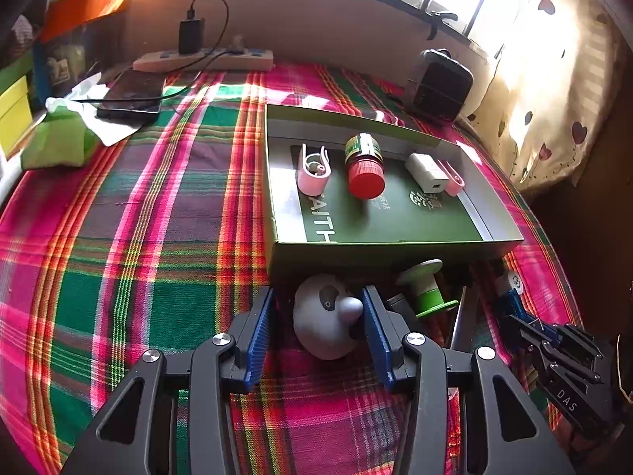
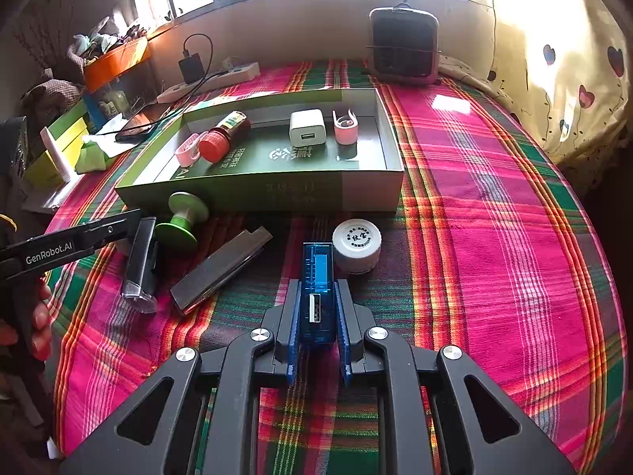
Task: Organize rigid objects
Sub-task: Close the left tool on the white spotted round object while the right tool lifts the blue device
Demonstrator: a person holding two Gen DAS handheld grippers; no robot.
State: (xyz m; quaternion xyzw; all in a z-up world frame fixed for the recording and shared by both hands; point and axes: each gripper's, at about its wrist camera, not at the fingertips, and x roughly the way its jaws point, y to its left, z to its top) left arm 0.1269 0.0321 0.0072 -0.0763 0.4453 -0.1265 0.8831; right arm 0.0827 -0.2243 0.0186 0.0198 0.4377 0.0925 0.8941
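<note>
A blue USB tester (image 2: pixel 315 277) was clamped between the closed fingers of the right gripper (image 2: pixel 316 308), presumably for transfer to the box (image 2: pixel 261 194) at twelve o'clock. A grey toy (image 1: pixel 324 316) sat between the spread fingers of the left gripper (image 1: pixel 316 308), not visibly pinched. "GenRobot.AI" was read on the left gripper, "DAS" on the right; "AITH" was printed inside the box, where a bottle (image 1: pixel 364 166), charger (image 1: pixel 425 172) and pink clips (image 1: pixel 312 170) were already laid.

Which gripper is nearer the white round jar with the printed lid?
Right. The right gripper, closed around a blue USB tester, sits just beside the white jar. The left gripper brackets a grey toy farther left.
</note>
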